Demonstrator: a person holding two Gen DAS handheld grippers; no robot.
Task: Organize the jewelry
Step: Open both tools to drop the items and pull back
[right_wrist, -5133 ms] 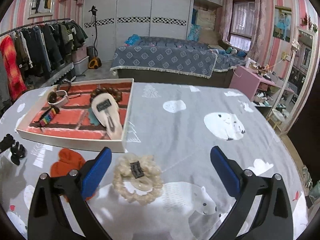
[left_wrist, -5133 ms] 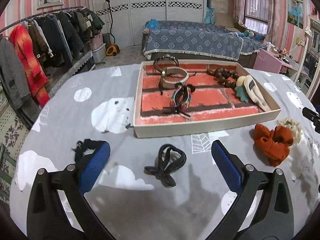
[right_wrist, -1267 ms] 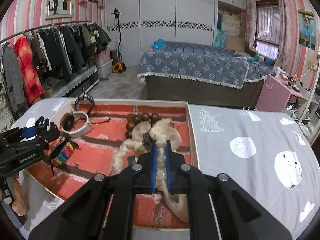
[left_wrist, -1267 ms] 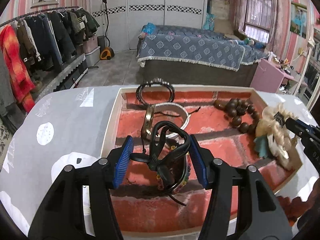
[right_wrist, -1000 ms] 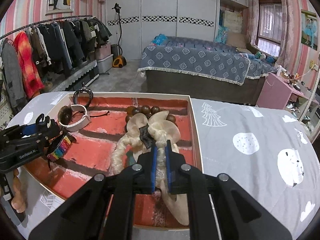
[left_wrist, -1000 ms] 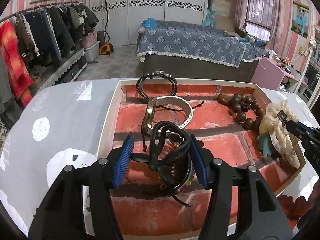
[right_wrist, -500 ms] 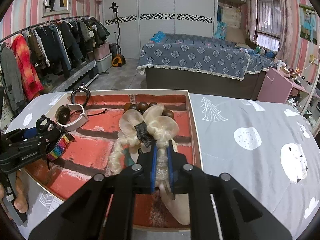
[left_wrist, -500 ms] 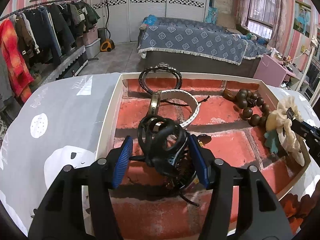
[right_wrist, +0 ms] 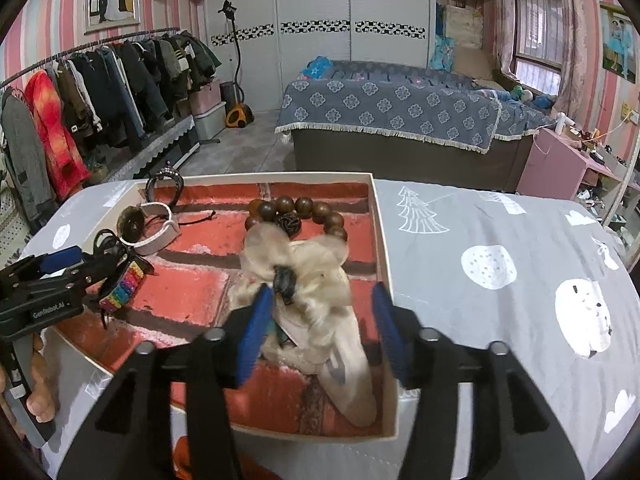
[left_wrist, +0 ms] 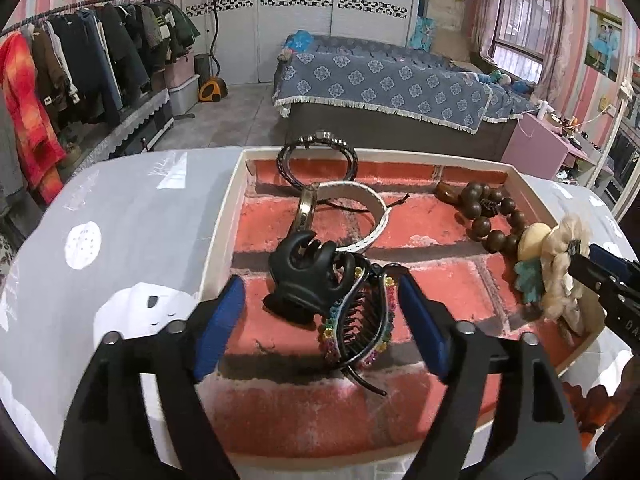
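Step in hand: release. Both items are down in the shallow cream-rimmed tray with the red brick-print floor (left_wrist: pixel 224 236), and both grippers are letting go.

Left gripper (left_wrist: pixel 320 312), lower centre of the left wrist view: jaws opening, blue pads well clear on both sides of the glossy black plastic claw hair clip (left_wrist: pixel 306 276). Nothing gripped. The clip sits mid-frame on the tray floor, tipped over, prongs up, leaning against a rainbow-beaded black comb clip (left_wrist: pixel 360 320) just right of it. Behind them, upper centre: white-strap watch (left_wrist: pixel 360 216), black braided bracelet (left_wrist: pixel 316 156).

Right gripper (right_wrist: pixel 322 314), lower centre of the right wrist view: jaws opening, roughly halfway. The cream fluffy fabric scrunchie with a small black tag (right_wrist: pixel 304 276) is between the pads; the left pad looks touching or just beside the fabric, the right pad apart. It looks released, but the scrunchie is blurred so contact is hard to call. It lies in the tray's right part, on top of a long beige hair clip (right_wrist: pixel 352 364), touching the brown wooden bead bracelet (right_wrist: pixel 298 210) above it.

Next, as a judgement: lift both grippers straight back out without snagging fabric or prongs. An orange fabric piece (right_wrist: pixel 188 458) shows at the bottom edge outside the tray, likely the next pick.
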